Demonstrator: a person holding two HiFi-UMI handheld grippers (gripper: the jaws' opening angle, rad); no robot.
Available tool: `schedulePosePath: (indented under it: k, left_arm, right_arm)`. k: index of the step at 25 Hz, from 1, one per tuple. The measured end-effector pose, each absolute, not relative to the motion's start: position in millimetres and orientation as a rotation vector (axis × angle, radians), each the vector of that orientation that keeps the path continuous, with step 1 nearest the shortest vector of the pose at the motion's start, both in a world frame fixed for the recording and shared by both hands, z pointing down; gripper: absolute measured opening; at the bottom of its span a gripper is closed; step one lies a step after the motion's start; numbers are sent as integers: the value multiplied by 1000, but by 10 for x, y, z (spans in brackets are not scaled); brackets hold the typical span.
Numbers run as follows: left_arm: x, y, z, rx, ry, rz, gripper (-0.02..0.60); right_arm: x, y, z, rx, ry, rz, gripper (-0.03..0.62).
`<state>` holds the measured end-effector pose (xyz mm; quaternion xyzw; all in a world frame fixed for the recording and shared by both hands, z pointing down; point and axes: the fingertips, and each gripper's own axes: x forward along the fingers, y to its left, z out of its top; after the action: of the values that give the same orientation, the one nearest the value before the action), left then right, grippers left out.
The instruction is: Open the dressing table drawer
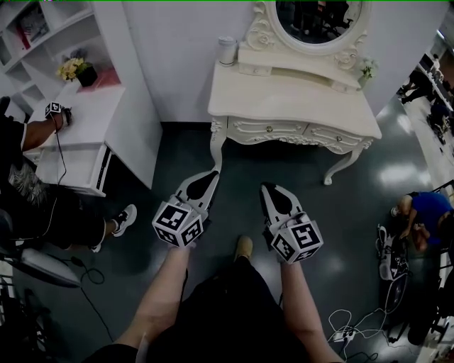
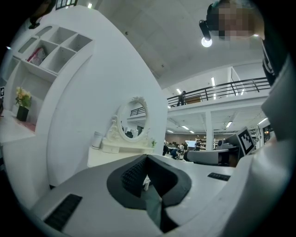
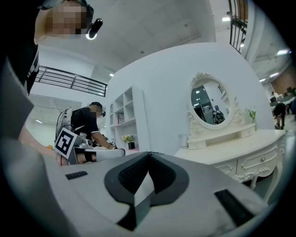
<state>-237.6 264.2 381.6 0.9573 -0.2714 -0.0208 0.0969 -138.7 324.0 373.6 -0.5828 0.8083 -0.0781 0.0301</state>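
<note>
The cream dressing table (image 1: 284,92) with an oval mirror (image 1: 319,18) stands against the far wall. Two drawers with small knobs run along its front, a left drawer (image 1: 268,129) and a right drawer (image 1: 338,137), both closed. My left gripper (image 1: 211,175) and right gripper (image 1: 268,188) are held side by side over the dark floor, short of the table and touching nothing. Both point level toward it, shut and empty. The left gripper (image 2: 146,156) sees the table (image 2: 115,156) ahead. In the right gripper view, the right gripper (image 3: 149,152) has the drawers (image 3: 253,162) at its right.
A white shelf unit and desk (image 1: 78,120) with a flower pot (image 1: 74,69) stand at the left, with a seated person (image 1: 42,205) beside them. Another person in blue (image 1: 425,213) crouches at the right. Cables (image 1: 347,330) lie on the floor. A white canister (image 1: 227,49) stands on the table.
</note>
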Motion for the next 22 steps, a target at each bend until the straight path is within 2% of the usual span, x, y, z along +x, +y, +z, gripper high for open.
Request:
schedulePosePath:
  k: [22]
  left_arm:
    - [-1403, 1348, 3950, 2772, -944, -5, 4]
  right_arm:
    - [-229, 1846, 3822, -1685, 2533, -313, 5]
